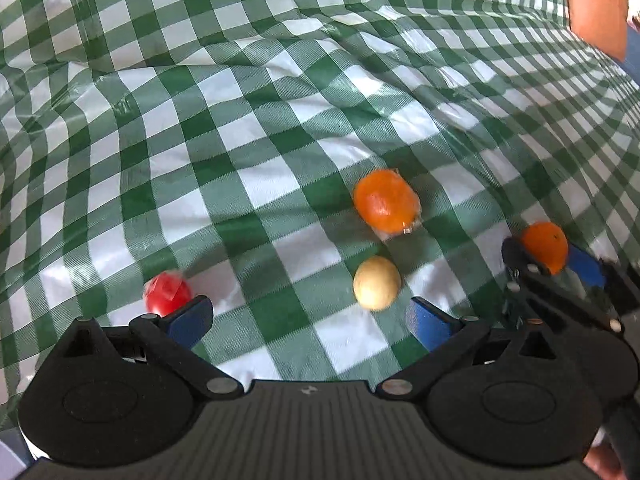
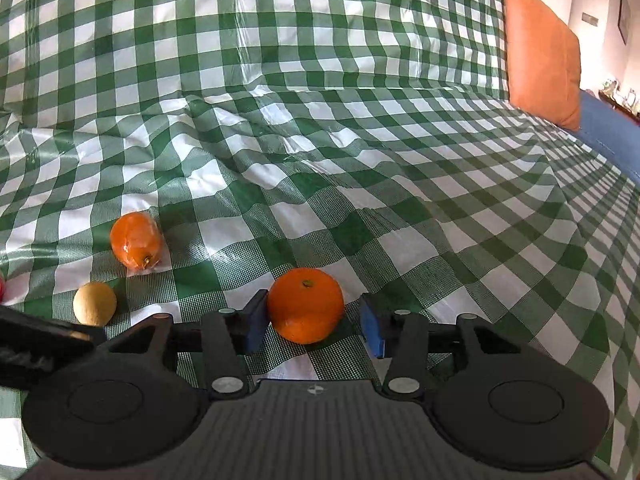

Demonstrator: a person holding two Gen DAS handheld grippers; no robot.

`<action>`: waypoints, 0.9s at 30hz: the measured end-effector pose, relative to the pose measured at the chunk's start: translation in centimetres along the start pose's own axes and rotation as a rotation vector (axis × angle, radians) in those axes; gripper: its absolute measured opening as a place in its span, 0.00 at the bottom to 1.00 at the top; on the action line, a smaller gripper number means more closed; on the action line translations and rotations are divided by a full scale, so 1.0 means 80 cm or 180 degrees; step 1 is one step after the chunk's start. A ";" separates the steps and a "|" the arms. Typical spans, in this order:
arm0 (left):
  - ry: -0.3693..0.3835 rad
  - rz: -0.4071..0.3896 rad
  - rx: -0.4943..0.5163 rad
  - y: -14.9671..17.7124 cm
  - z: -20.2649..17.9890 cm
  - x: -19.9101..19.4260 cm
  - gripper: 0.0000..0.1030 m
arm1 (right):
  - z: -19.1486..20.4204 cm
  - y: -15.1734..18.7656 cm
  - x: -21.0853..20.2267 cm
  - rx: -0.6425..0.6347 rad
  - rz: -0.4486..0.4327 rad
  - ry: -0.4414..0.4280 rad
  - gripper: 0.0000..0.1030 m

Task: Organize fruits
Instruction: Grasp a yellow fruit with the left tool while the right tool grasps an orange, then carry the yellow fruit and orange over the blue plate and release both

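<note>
From my left wrist camera, the left gripper point(image 1: 310, 318) has its jaws spread wide with nothing between the blue pads. A small red fruit point(image 1: 167, 293), blurred, sits just beside the left pad; I cannot tell whether they touch. Ahead of the jaws lies a round, pale yellow fruit point(image 1: 376, 283) with a matte skin, and beyond it an oval orange fruit in clear wrap point(image 1: 386, 201), its long axis running from upper left to lower right, a crimp of wrap at the lower right end. All rest on a glossy, wrinkled green-and-white checked cloth point(image 1: 256, 128). At the right edge I see the right gripper point(image 1: 554, 260) around a round orange point(image 1: 546, 252).

From my right wrist camera, the right gripper point(image 2: 314, 322) has its jaws partly parted with the round orange point(image 2: 306, 310) between them. The left pad sits against the fruit's skin; the right pad stands slightly clear, so the grip is released rather than clenched. The orange is smooth and slightly dimpled, resting on the cloth point(image 2: 360, 160), its green stem button facing up. To the left lie the wrapped oval fruit point(image 2: 137, 240), stem end pointing down toward me, and the pale fruit point(image 2: 95, 303). An orange cushion point(image 2: 544, 52) leans at the far right.
</note>
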State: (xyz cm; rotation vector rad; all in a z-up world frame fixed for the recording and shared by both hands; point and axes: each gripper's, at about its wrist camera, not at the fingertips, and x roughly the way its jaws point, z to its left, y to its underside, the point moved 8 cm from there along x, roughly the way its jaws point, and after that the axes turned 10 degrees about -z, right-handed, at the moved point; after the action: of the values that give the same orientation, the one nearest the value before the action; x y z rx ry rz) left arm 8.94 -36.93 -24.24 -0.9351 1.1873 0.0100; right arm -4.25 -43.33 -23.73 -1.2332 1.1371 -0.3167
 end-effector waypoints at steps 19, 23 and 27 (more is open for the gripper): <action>0.0310 -0.0204 0.0002 -0.011 -0.011 -0.021 0.27 | 0.008 0.000 -0.001 -0.0031 -0.0068 0.0005 0.37; 0.0225 -0.0295 -0.0105 -0.012 0.006 -0.068 0.27 | -0.008 -0.015 -0.006 0.0167 -0.0274 0.0103 0.37; -0.0014 -0.0402 -0.0073 0.000 0.030 -0.138 0.27 | -0.024 -0.021 -0.009 0.0287 -0.0382 0.0261 0.37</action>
State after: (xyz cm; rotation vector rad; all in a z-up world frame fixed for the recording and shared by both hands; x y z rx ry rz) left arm 6.17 -30.48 -15.40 -1.0285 1.1243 -0.0758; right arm -5.56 -44.51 -21.71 -1.2202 1.1088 -0.5079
